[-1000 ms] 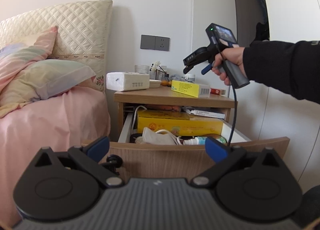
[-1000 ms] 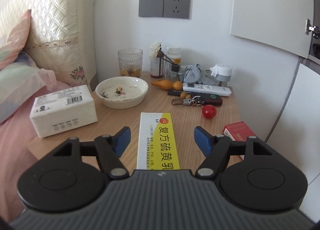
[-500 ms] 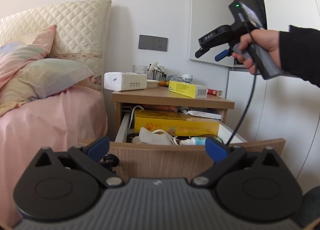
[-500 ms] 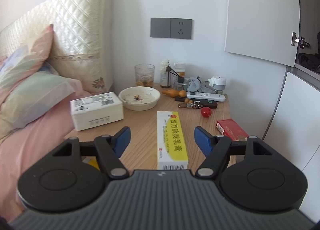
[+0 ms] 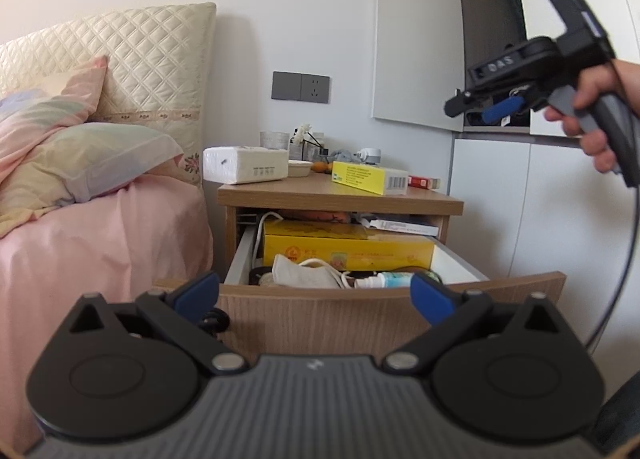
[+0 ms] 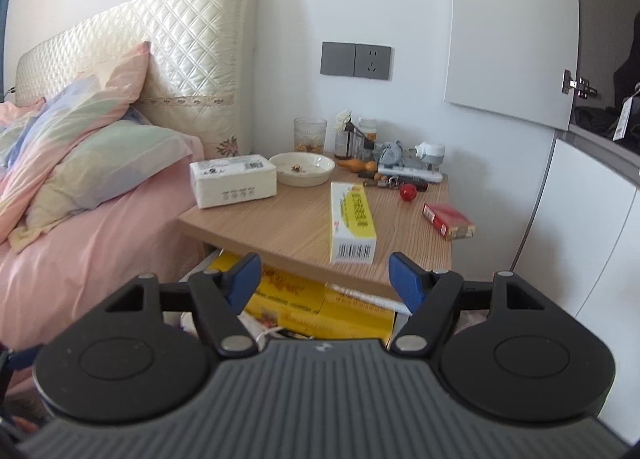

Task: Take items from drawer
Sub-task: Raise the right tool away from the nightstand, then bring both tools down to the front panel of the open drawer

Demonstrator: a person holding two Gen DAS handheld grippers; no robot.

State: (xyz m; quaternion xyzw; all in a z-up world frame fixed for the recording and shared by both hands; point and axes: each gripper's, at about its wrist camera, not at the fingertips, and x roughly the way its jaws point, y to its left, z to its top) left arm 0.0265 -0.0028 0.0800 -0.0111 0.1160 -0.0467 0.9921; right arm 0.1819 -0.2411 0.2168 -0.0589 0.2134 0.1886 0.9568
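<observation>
Left hand-held gripper (image 5: 314,293) hung released just before the drawer (image 5: 360,315) front, empty. Right hand-held gripper (image 6: 325,277) was also spread and empty, raised above the drawer, near the worktop (image 6: 304,235) edge. A yellow carton (image 6: 352,215) already lay on the worktop above the drawer. Judging by this, one item was out and the next pick was pending: lower a gripper into the drawer onto the mask (image 5: 304,273) or bottle (image 5: 384,280). Left of the drawer stood a bed (image 5: 100,243); behind it, a white wall.
</observation>
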